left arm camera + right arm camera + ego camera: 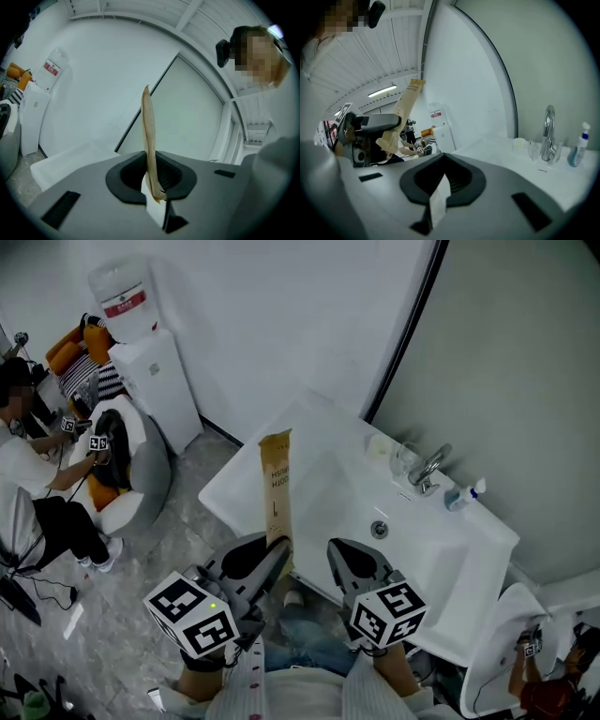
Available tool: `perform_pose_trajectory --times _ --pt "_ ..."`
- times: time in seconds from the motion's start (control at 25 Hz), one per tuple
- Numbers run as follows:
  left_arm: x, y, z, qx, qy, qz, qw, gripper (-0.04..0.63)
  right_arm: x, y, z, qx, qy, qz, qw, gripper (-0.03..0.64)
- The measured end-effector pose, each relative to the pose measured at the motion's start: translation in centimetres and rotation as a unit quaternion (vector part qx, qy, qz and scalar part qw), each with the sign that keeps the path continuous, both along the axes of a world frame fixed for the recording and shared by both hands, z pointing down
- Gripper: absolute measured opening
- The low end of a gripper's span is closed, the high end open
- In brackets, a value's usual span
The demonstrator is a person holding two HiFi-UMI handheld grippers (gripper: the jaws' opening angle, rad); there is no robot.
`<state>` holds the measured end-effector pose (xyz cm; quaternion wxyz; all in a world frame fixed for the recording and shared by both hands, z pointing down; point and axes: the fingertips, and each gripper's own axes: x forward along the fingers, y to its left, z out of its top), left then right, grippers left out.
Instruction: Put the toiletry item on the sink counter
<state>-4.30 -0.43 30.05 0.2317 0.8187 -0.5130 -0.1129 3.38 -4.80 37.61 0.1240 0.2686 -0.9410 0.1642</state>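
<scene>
The left hand-held gripper (277, 557) pinches the bottom end of a long, flat, tan paper toiletry packet with dark print (277, 486). The packet stands upright out of the black pads, which press on it from both sides. In the head view it is in the air, off the tabletop, and is seen against the left part of the white sink tabletop (469, 554), near that tabletop's front edge. The right hand-held gripper (343, 555) is just beside the left one. Its jaws are pressed together with nothing between them, and they point toward the round basin with its metal drain (379, 529). Along the tabletop's back edge, by the wall, stand a curved chrome tap (429, 468), a clear glass tumbler (405, 461) and a small blue bottle with a white cap (463, 496).
</scene>
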Motion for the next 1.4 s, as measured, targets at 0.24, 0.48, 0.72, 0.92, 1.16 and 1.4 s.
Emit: perform_pose_trajectory --times 0.24,0.48,0.72,0.92,1.16,1.4 --pt "0.4 -3.9 0.0 0.001 0.002 0.007 1.0 0.051 0.4 -3.8 0.1 -0.003 -0.002 0.002 1.0 0.009" --pt "0.6 -6.9 0.1 -0.01 0.004 0.019 0.9998 0.051 0.7 -6.1 0.5 -0.017 0.001 0.011 1.0 0.009" --pt "-0.2 -10.5 0.7 -0.027 0.003 0.039 0.9989 0.051 0.2 -8.7 1.0 -0.03 0.001 0.031 0.999 0.009" --pt "-1.6 -13.8 0.4 -0.035 0.005 0.067 0.9971 0.051 -1.0 -10.9 0.4 -0.035 -0.001 0.057 0.998 0.009" --pt "-2.4 -16.9 0.9 -0.042 0.003 0.098 0.9943 0.051 -1.8 -13.4 1.0 -0.041 -0.004 0.086 0.995 0.009" --pt "-3.4 -19.5 1.4 -0.057 0.007 0.131 0.9897 0.051 -2.8 -15.0 0.9 -0.049 -0.001 0.111 0.993 0.009"
